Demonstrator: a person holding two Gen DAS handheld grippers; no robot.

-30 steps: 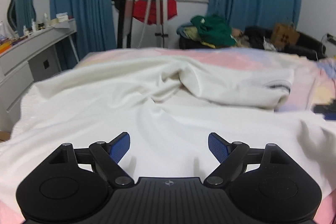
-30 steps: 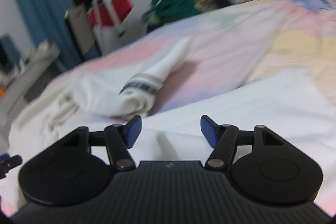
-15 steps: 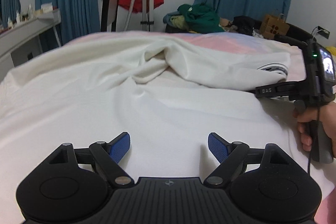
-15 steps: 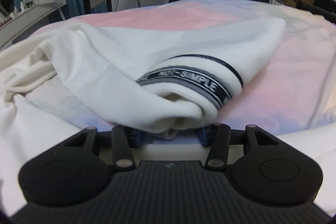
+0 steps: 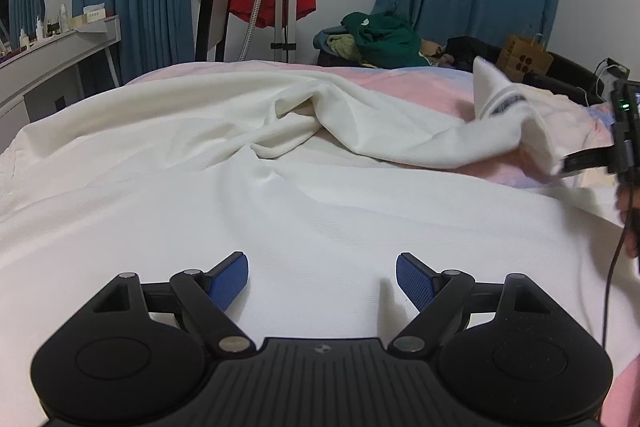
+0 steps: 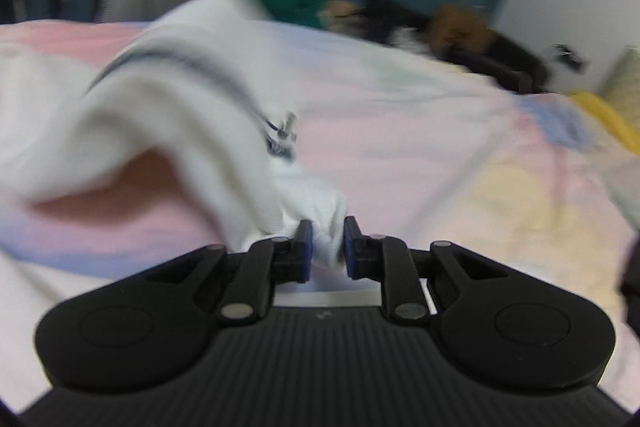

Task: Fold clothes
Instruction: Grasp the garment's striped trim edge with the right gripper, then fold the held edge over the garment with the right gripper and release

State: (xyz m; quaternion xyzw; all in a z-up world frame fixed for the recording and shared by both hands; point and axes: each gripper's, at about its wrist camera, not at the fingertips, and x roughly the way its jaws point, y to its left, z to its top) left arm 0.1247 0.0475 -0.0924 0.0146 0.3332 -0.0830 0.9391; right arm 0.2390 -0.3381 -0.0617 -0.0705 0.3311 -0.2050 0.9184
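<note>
Pastel pink-and-blue bed [image 5: 420,83] w/ rumpled white knit garment [image 5: 280,195]: right gripper [image 6: 325,242] closing, pinching its striped cuff [image 6: 320,215]; left gripper [image 5: 322,277] spread wide, nothing between, over the fabric.

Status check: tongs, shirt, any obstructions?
Left tongs open over white shirt. Right tongs closing on sleeve cuff, lifted. Nothing blocking.
</note>
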